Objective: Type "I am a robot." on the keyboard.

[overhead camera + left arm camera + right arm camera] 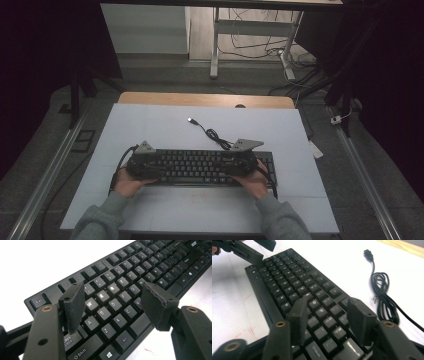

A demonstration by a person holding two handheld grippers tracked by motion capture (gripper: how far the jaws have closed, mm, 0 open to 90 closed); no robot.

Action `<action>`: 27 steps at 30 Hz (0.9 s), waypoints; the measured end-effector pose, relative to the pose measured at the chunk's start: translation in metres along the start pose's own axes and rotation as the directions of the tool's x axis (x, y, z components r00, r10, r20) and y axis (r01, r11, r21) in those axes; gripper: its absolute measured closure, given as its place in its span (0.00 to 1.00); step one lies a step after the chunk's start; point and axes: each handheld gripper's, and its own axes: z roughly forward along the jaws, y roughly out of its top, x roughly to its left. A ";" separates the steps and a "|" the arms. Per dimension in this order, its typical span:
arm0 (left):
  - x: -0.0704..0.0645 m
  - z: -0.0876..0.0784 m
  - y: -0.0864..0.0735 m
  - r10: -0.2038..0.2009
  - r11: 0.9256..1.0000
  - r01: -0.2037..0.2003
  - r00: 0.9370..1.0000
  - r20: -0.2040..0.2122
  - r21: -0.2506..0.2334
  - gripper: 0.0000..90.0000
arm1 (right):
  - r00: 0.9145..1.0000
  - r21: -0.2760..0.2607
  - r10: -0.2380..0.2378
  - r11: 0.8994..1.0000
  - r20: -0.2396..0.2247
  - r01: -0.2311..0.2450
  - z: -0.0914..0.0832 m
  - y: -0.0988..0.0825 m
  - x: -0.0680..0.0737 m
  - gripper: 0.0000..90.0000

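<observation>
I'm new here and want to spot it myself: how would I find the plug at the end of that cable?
Start at the white table and find the black keyboard near its front edge. From the keyboard's far side a black cable runs in a loose coil toward the back. At its free end lies the USB plug, small with a bright metal tip, alone on bare white surface.

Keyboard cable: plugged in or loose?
Loose. The cable lies partly coiled on the white table, its USB plug free behind the keyboard.
</observation>
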 end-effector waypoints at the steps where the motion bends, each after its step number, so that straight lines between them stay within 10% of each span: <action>1: 0.000 0.000 0.000 -0.001 1.000 0.001 1.000 -0.001 0.000 0.40 | 1.000 0.007 -0.001 1.000 -0.002 0.001 0.002 0.001 0.000 0.64; 14: -0.001 0.002 0.000 0.009 1.000 -0.009 1.000 -0.003 0.010 0.40 | 0.997 0.079 0.030 0.997 -0.069 -0.025 0.029 0.011 0.001 0.99; 27: -0.001 0.002 -0.001 0.011 1.000 -0.011 1.000 -0.004 0.012 0.39 | 0.997 0.119 0.003 0.993 -0.072 0.005 0.054 0.015 0.006 1.00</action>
